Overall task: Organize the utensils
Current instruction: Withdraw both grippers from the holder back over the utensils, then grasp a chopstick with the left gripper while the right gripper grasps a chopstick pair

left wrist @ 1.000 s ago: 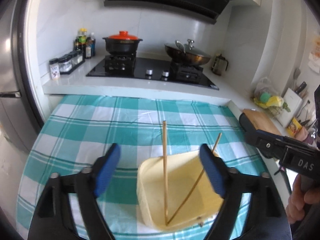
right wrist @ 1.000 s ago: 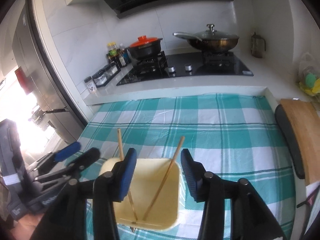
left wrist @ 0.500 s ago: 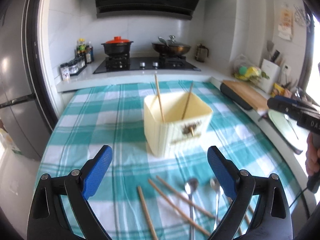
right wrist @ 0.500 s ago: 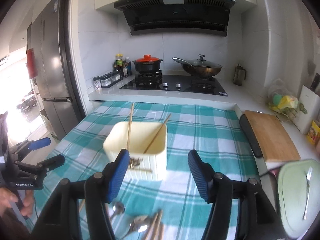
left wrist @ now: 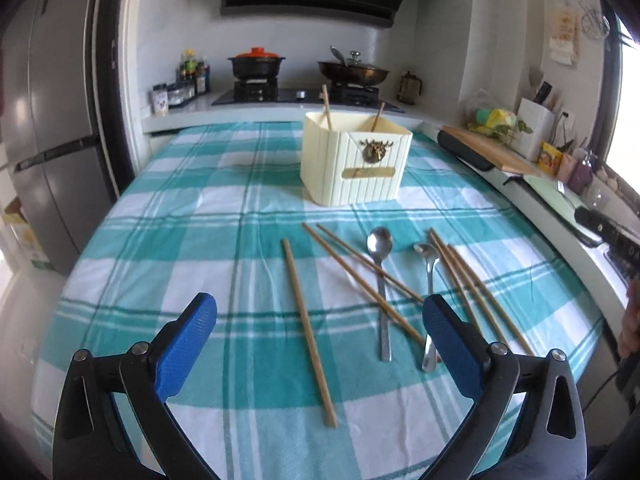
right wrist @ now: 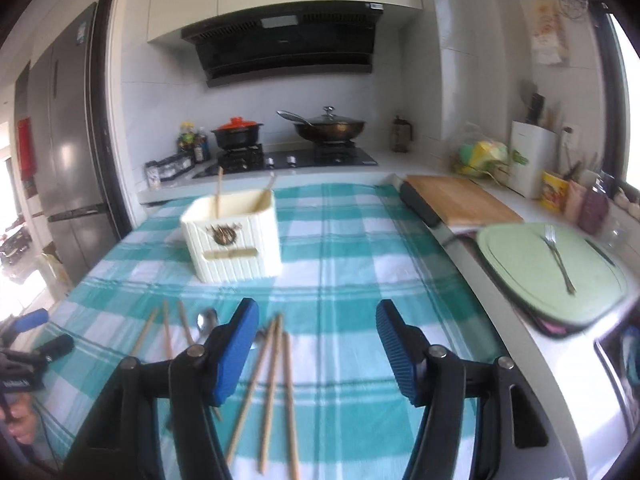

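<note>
While upright pair leans, loose chopstick points holderward.

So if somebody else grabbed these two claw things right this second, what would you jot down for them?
Left gripper: open, empty, above the single chopstick.
Right gripper: open, empty, above the checked tablecloth beside three chopsticks.
Done: two chopsticks stand in the cream holder.
Left: the loose chopsticks and two spoons lying in front of the holder.
A fork lies on the green tray at the right; unclear whether it belongs to the job.
</note>
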